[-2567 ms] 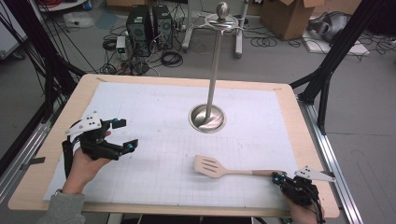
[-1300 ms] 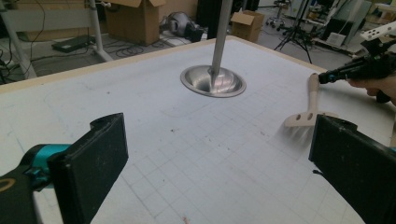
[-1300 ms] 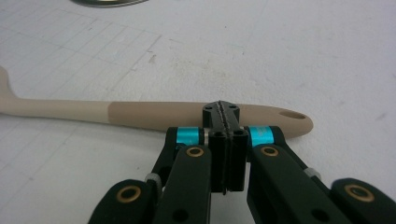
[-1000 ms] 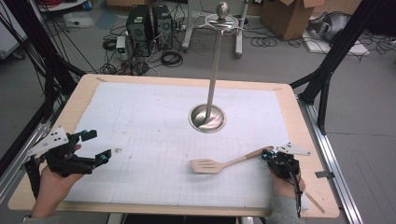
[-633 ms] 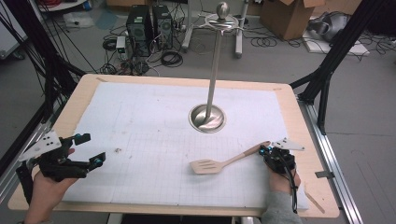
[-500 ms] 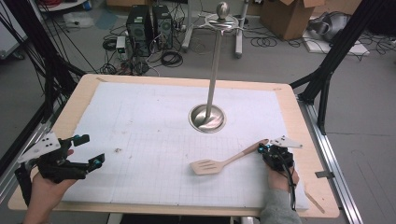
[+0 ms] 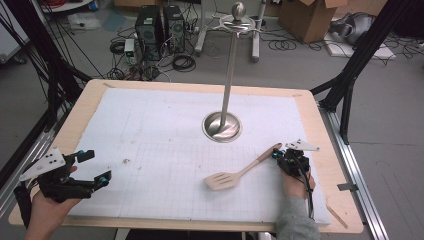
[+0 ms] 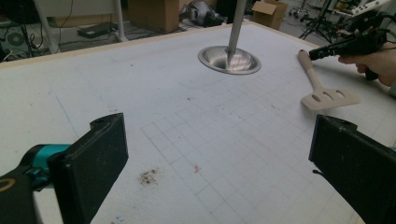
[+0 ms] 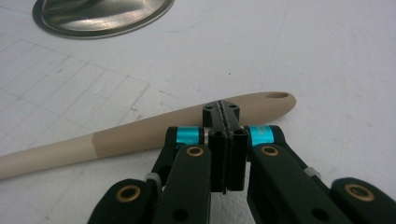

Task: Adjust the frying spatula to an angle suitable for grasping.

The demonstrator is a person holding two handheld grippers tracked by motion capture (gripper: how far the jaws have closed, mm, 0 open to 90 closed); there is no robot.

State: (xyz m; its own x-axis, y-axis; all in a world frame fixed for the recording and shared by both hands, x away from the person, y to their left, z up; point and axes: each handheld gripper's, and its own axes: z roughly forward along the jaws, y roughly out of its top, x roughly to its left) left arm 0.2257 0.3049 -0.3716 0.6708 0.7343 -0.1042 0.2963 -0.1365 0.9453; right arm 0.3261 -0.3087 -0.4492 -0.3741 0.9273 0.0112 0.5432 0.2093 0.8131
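Surface (image 7: pixel 150 130), padded white, with stand (image 7: pixel 223 125) mid-field. Spatula (image 7: pixel 240 172) flat, blade toward the near edge, handle end touching right gripper (image 9: pixel 223 122), fingers pressed together, nothing between. Nudge gently, low, keeping contact. Left gripper (image 8: pixel 215 158) idle, fingers wide apart.

The beige slotted spatula (image 7: pixel 240 172) lies on the white gridded mat (image 7: pixel 165 130), handle angled up toward the right gripper (image 7: pixel 286 158) at the mat's right edge. Behind it stands the steel pole stand on its round base (image 7: pixel 222 126). The left gripper (image 7: pixel 92 167) sits far left, well apart.
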